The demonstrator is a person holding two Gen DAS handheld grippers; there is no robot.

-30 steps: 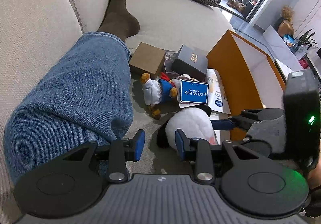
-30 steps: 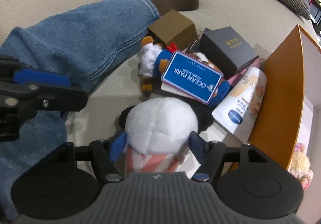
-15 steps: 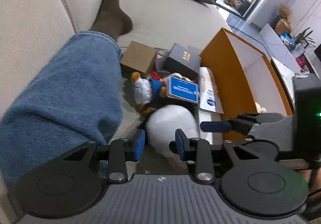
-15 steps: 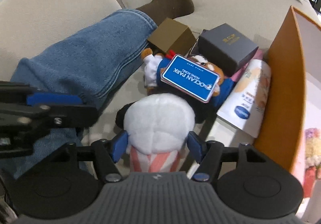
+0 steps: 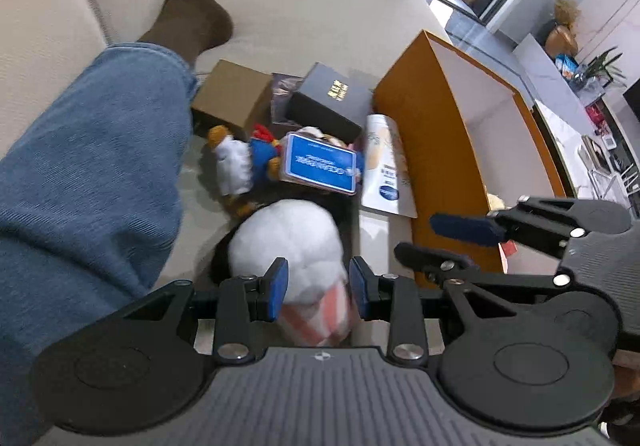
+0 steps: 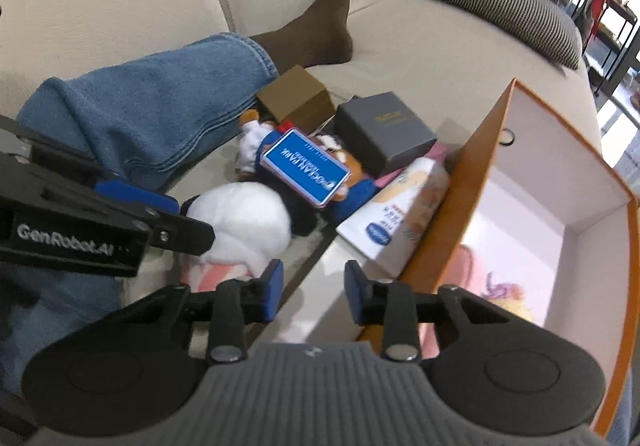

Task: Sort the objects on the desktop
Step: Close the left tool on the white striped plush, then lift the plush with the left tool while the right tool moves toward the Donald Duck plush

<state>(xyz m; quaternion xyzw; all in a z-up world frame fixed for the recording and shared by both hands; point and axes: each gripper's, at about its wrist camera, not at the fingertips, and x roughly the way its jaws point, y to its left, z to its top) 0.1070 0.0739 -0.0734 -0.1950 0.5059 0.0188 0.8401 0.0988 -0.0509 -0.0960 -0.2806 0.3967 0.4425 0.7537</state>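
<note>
Pink plush [image 6: 486, 278] inside box [image 6: 476, 182], right view only

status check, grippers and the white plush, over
Left gripper opening, white plush between its pads. Right gripper closing, empty. Orange box alongside, nothing blocking.

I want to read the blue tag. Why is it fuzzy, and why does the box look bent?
Left wrist view: motion blur smears the blue tag. Right wrist view: the tag is sharper but upside down. Both views: the fisheye lens curves the orange box.
</note>
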